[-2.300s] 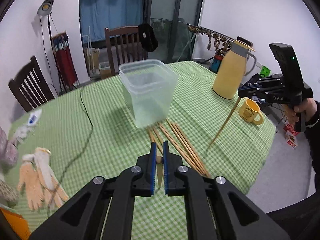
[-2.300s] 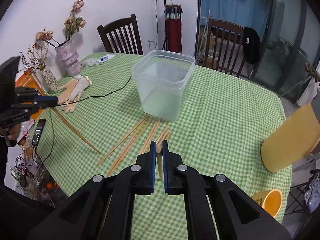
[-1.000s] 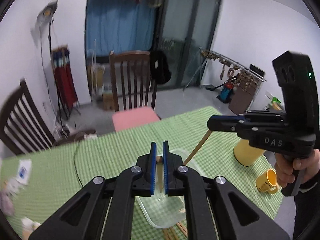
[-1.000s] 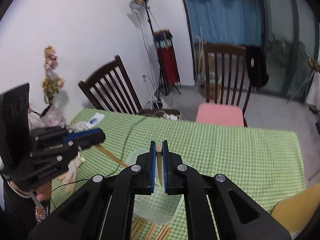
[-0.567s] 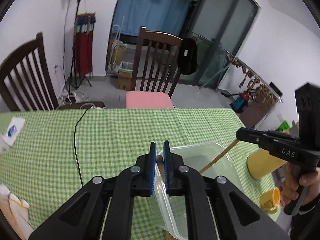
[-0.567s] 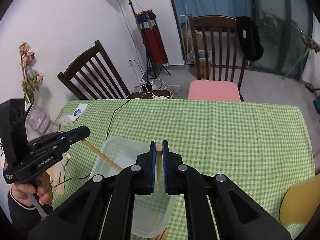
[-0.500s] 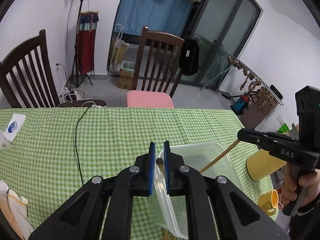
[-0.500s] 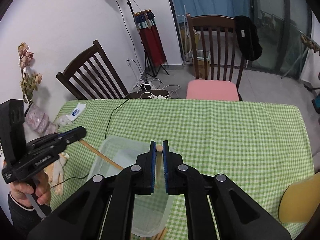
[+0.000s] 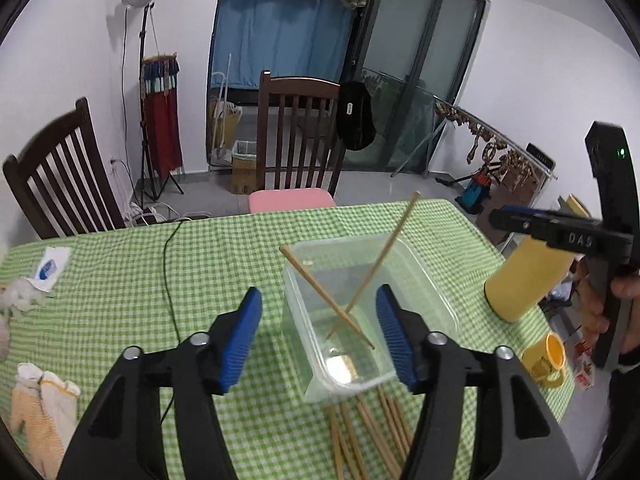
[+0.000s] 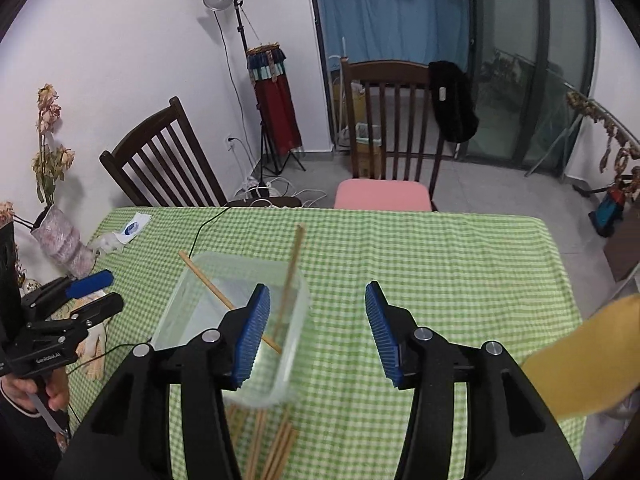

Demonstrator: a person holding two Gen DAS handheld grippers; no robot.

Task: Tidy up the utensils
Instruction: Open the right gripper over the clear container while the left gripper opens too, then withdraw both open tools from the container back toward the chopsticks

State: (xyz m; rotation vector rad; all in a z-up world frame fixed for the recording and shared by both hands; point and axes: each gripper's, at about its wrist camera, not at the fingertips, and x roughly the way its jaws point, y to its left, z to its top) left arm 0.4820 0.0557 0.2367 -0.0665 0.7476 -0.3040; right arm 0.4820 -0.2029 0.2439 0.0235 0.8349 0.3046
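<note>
Green-checked cloth covers the table (image 9: 224,264), and on it stands a clear plastic container (image 9: 424,292). Two wooden chopsticks (image 9: 320,284) lean inside the container and cross each other, their upper ends above the rim. More chopsticks, the loose bundle (image 9: 372,420), lie flat on the cloth just before the container's near wall. The left gripper (image 9: 320,336) hangs over the container; its jaws are opening, and no pad presses on anything. The right gripper (image 10: 318,332) is above the container's right edge, its jaws also opening and holding nothing. A yellow jug (image 9: 528,280) and a yellow mug (image 9: 548,356) stand to the right.
</note>
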